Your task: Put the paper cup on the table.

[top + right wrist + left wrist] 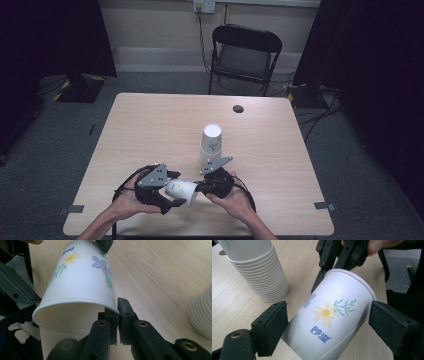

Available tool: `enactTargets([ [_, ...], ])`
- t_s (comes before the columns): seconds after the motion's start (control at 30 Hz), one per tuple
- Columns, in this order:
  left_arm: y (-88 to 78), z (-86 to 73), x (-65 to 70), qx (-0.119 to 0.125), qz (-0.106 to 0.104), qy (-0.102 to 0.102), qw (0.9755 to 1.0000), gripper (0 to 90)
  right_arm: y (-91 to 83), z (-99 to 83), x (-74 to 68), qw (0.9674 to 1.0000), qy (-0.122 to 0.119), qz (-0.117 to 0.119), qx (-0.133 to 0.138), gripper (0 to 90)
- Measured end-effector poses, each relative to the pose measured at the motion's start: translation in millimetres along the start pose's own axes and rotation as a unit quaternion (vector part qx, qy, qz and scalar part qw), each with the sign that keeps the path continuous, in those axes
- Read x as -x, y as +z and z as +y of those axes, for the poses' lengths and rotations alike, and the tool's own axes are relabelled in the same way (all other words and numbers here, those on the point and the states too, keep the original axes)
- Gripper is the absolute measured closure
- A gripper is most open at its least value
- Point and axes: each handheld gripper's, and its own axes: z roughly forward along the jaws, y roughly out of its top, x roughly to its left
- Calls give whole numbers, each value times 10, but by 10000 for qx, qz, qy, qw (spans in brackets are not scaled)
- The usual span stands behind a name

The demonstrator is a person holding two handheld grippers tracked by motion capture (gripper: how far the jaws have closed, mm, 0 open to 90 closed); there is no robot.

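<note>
A: Cup [181,191] lies on its side in the air, low over the near part of the worktop [150,125], between the two grippers. Its mouth faces the right gripper [202,187], its base the left gripper [172,188].

B: Who has it?

A: The right gripper. In the right gripper view its jaws are pinched together on the cup's rim [75,303], one inside the mouth, one outside. The left gripper's jaws stand wide on either side of the cup's wall; in the left gripper view there is a small gap at each pad, so they are not pressing.

B: What else is close?

A: The stack [211,144] of upturned cups stands just beyond the right gripper, nearer the worktop's middle. In the left gripper view the stack [257,270] is near the cup but apart from it, with bare wood between.

B: And room around?

A: Plenty on the worktop. The whole left half and the far strip are bare wood, apart from a dark round hole [238,108] near the far edge. The right side beyond the stack is bare too. The grippers work close to the near edge, with the person's forearms coming in over it.

B: Off the worktop?

A: A chair [245,55] stands on the floor past the far edge, well apart, with cables along the wall behind it.
</note>
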Motion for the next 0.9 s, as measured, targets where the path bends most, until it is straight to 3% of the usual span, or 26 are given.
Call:
enactTargets([
  [0.4, 70, -56, 22, -200, 8, 67, 9998, 137, -32, 1, 12, 10000, 51, 10, 82, 882],
  [0.7, 129, -78, 68, -371, 84, 235, 9990, 111, -38, 1, 21, 9999, 116, 63, 110, 883],
  [0.8, 154, -104, 67, -446, 13, 270, 9986, 110, -40, 3, 16, 9998, 130, 108, 125, 885],
  [0.9, 172, -134, 64, -412, 24, 247, 9988, 127, -48, 12, 15, 9996, 172, 159, 182, 889],
])
